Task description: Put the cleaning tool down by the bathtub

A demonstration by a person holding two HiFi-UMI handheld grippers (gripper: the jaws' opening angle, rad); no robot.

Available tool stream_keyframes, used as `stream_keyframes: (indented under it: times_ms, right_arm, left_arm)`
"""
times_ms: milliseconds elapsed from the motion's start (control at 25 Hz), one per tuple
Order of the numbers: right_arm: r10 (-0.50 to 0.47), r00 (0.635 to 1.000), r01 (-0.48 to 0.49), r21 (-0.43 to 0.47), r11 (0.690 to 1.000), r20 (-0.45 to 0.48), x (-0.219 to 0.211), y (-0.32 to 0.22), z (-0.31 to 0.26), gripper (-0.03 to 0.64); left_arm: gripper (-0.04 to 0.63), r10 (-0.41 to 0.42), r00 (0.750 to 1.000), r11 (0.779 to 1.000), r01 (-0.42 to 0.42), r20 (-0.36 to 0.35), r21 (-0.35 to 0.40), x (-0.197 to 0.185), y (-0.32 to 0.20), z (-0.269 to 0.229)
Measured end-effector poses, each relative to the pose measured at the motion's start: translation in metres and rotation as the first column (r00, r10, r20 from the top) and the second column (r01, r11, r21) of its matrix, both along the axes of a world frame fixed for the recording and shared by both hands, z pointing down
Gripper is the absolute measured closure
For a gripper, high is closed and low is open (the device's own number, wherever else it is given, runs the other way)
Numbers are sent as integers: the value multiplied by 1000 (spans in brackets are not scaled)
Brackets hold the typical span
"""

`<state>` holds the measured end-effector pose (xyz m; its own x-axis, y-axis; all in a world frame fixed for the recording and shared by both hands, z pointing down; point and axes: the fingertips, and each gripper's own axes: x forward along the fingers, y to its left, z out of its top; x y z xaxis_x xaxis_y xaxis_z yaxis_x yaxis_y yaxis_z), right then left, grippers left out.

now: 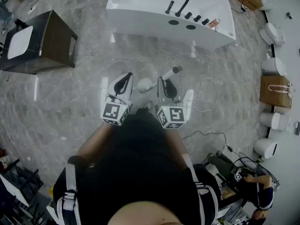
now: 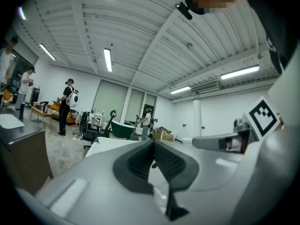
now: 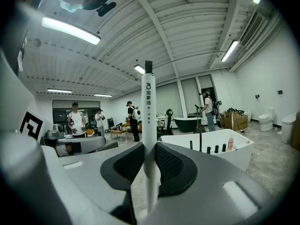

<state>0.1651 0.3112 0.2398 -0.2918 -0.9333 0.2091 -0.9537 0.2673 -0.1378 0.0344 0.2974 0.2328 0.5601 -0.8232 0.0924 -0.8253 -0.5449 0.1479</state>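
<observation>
The cleaning tool is a white stick with a rounded head, held above the floor in front of me. My right gripper is shut on its handle. In the right gripper view the handle stands upright between the dark pads of that gripper. The white bathtub with black taps lies ahead on the marble floor, and the right gripper view has it to the right. My left gripper hovers just left of the tool's head, and its own view shows it shut with nothing in it.
A dark cabinet with a white basin stands at the left. Cables trail over the floor right of the grippers. Toilets and a brown paper bag line the right side. A person sits at the lower right.
</observation>
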Motion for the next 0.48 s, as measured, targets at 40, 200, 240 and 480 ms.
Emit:
stream_keyframes:
  times_ms: [40, 200, 240, 480]
  right_arm:
    - [2, 1000, -2, -1, 1000, -1, -1, 0, 0, 535]
    - [4, 1000, -4, 0, 1000, -3, -7, 4, 1, 535]
    - [2, 1000, -2, 0, 1000, -3, -8, 5, 1, 535]
    - [-1, 1000, 1, -3, 1000, -7, -19, 9, 3, 535]
  left_arm:
    - [586, 0, 1000, 1000, 0, -1, -1, -1, 0, 1]
    - [586, 3, 1000, 1000, -3, -4, -2, -6, 4, 2]
    - [586, 4, 1000, 1000, -4, -5, -3, -8, 6, 2]
    - [586, 4, 1000, 1000, -4, -12, -7, -17, 11, 4]
